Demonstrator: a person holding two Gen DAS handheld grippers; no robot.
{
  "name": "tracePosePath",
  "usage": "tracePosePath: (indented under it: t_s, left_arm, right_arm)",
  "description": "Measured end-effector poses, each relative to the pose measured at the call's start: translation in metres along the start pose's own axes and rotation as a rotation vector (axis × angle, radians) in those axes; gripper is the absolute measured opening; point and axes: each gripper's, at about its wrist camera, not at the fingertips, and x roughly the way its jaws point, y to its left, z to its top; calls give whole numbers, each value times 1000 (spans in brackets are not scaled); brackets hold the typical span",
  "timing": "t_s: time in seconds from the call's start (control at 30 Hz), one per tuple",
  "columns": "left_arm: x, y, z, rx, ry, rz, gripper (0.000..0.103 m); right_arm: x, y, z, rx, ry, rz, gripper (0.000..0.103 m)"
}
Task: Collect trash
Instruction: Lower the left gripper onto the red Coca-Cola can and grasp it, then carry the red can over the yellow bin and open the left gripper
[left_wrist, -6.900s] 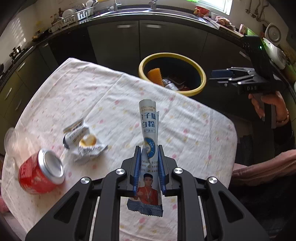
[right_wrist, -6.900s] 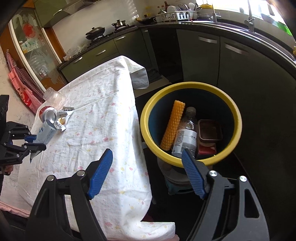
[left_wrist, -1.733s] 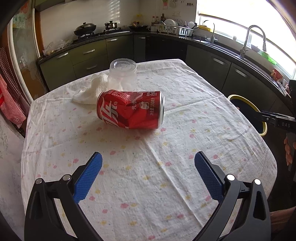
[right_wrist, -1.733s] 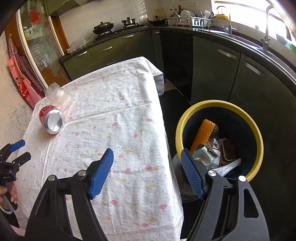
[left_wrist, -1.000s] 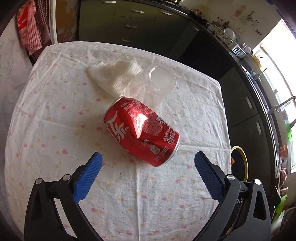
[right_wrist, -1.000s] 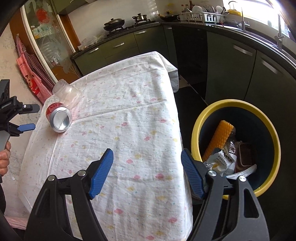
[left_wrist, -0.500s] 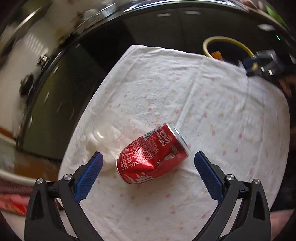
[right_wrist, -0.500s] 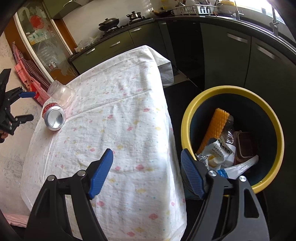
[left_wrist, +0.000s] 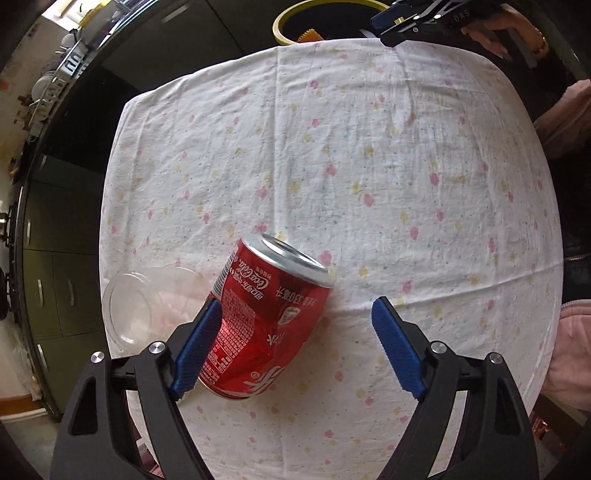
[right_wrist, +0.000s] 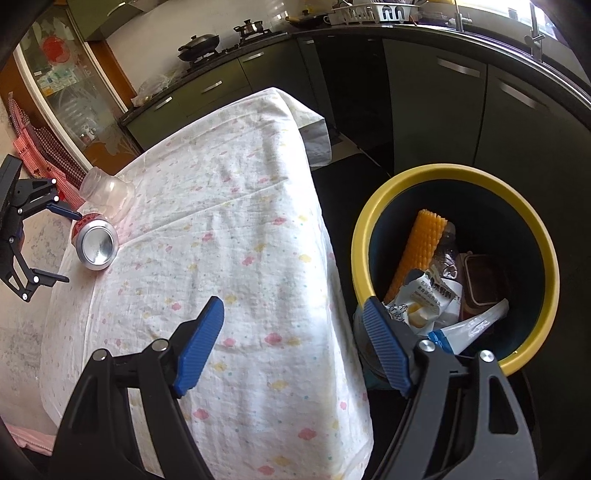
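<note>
The red can (left_wrist: 266, 321) lay on its side near the table's (left_wrist: 369, 155) left edge as the left wrist view showed it, dented, its silver end turned toward the cloth's middle. "Coca-Cola" read across it upside down, with "330" and white Chinese characters (the smaller print too fine to make out). The left gripper (left_wrist: 295, 347) stood over it, jaws wide and just closing, the can between them: the left pad seemed to touch its side, the right pad was clear of it, nothing clamped yet. A clear plastic cup (left_wrist: 136, 306) lay tipped just beside the can, closer to that edge. The rest of the flower-print cloth was bare out to its far edge.

Off that far edge sat the yellow-rimmed bin (right_wrist: 458, 258), holding a wrapper printed in Chinese, an orange ridged piece and a bottle. The right gripper (right_wrist: 295, 347) hung above the table edge beside the bin, jaws apart and empty, "DAS" lettered on its body.
</note>
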Motion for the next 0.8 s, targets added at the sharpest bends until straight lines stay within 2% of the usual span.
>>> tracePosePath:
  t_s: [0.23,0.47,0.6,0.7,0.77,0.8]
  left_arm:
    - [16,12,6,30,-2,26,83]
    - [44,19,7,64,71,31,83]
    - [52,18,6,66,81,22,84]
    - [52,21,3,16,77,-7,76]
    - [50,21,0,-20,77,-32,60]
    - [49,21,-2,-35,78,-25,58]
  right_arm:
    - [4,-1,0,5,15,11,74]
    - [1,-3,0,17,15,26,74]
    - [1,-2,1,10,16,28,75]
    - [0,1,2,4,13,38,75]
    - [-2,3,2,-1,10,44,75]
    - [-2,4,3,-4,9,47,75]
